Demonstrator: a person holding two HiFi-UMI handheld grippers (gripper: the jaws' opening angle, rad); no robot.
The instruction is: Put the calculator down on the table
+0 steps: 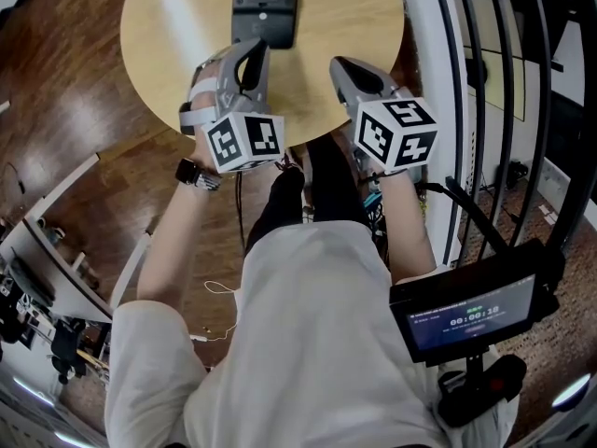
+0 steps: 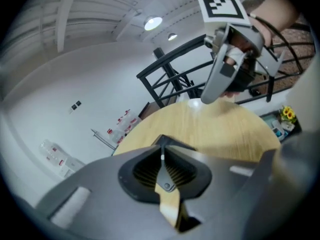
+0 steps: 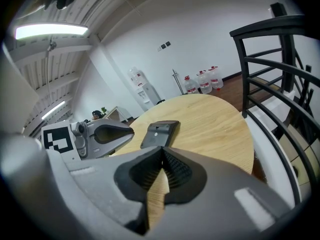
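Note:
The black calculator [image 1: 266,12] lies flat on the round wooden table [image 1: 168,54], toward its far side, with nothing holding it. My left gripper [image 1: 254,52] hovers just short of the calculator's near edge, its jaws shut with nothing between them [image 2: 161,150]. My right gripper [image 1: 339,64] hangs beside it to the right, over the table's near rim, its tips also meeting on nothing [image 3: 161,151]. The right gripper view shows the calculator [image 3: 160,133] ahead and the left gripper [image 3: 102,133] to its left. The left gripper view has no calculator, only the table [image 2: 220,131] and the right gripper [image 2: 227,69].
A black metal railing [image 1: 504,91] and a white post stand close at the table's right. A small screen on a stand [image 1: 466,320] is by my right hip. Shelving [image 1: 37,250] stands left on the wooden floor. Water bottles [image 3: 202,81] line the far wall.

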